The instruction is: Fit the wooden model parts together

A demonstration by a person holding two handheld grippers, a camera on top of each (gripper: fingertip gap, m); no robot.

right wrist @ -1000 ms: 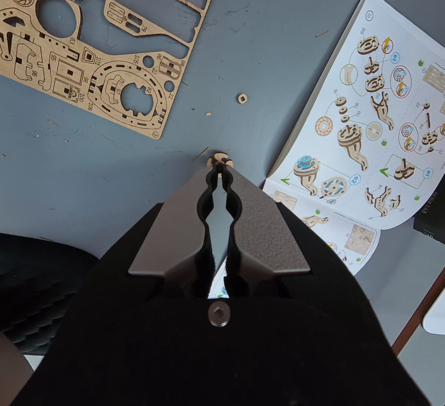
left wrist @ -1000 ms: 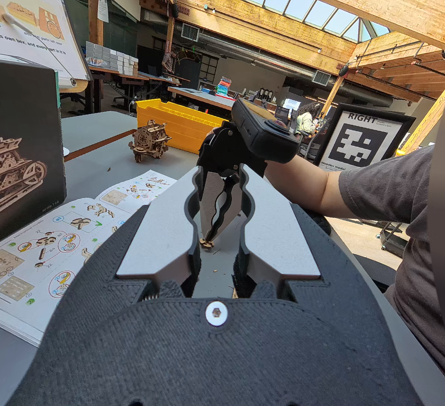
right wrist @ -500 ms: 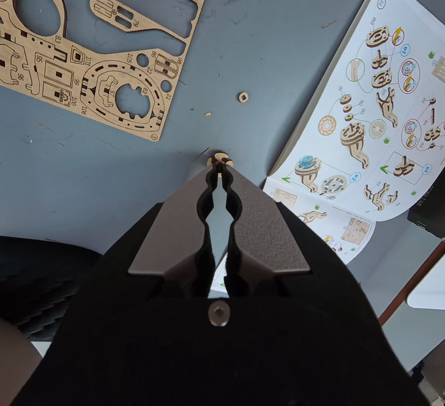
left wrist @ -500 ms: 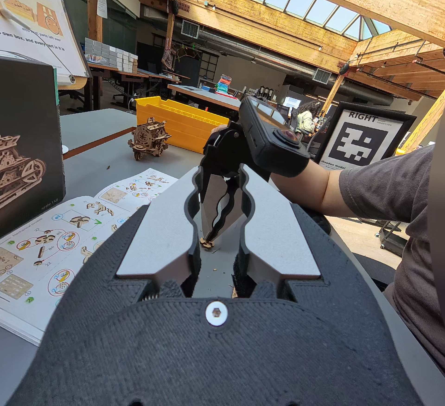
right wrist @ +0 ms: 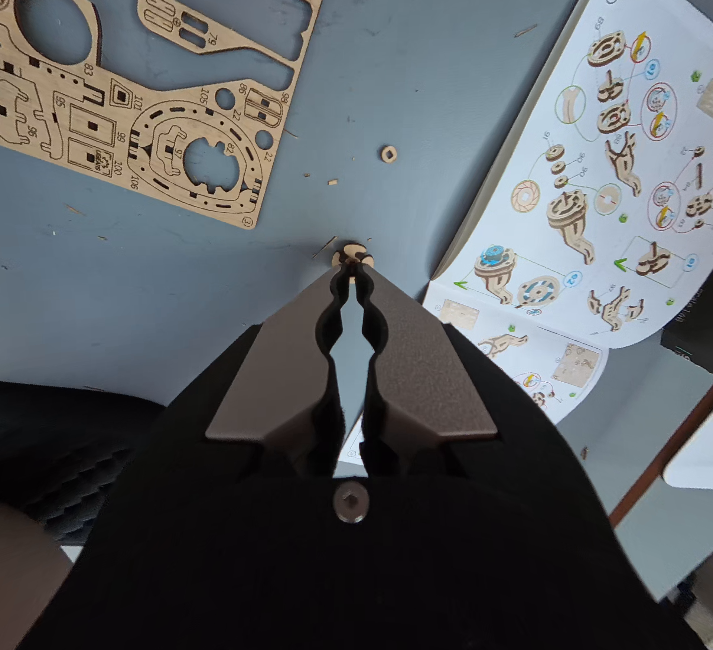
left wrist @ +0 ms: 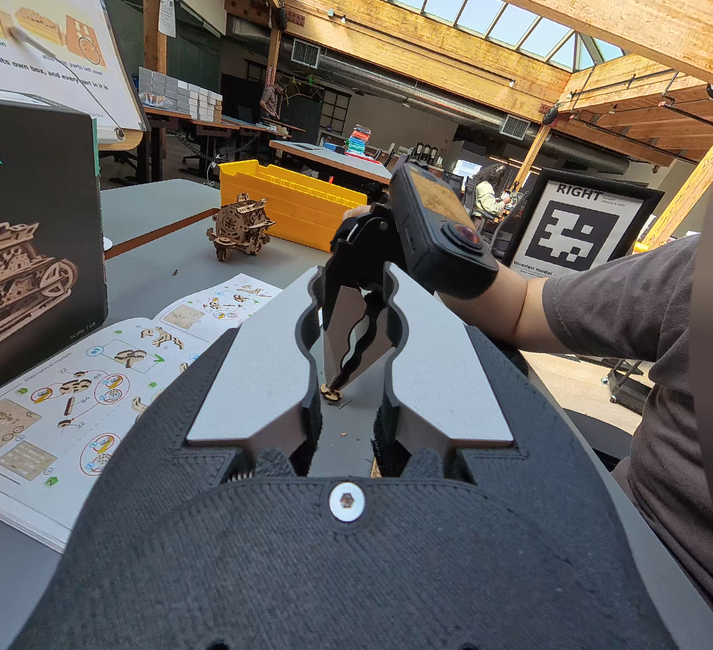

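Left wrist view. Left gripper: jaws set apart with a clear gap, nothing between them, touching nothing; it hovers low over the grey table, aimed at the small wooden part, probably kept open as the waiting partner tool. Small wooden part: round, lobed piece on the table, seen through the left gripper's gap. Right gripper: comes down steeply from behind the part, fingers drawn together at the tips and pinching the part's upper edge; a steep hold suits a piece this flat. Instruction booklet: open, left of the part, likely kept within sight for reference. Finished wooden model: beyond the booklet, well apart from the part. Yellow bin: behind the model. Black box: upright, at the booklet's far left edge.

Right wrist view. Right gripper: tips closed on the small wooden part, which lies against the table; whether it is lifted at all cannot be told. Wooden sheet: laser-cut, partly emptied, up and left of the part, apart from it. Small washer: loose ring with a square hole, above the part, near it, possibly the mating piece. Instruction booklet: right of the part, near but not touching.
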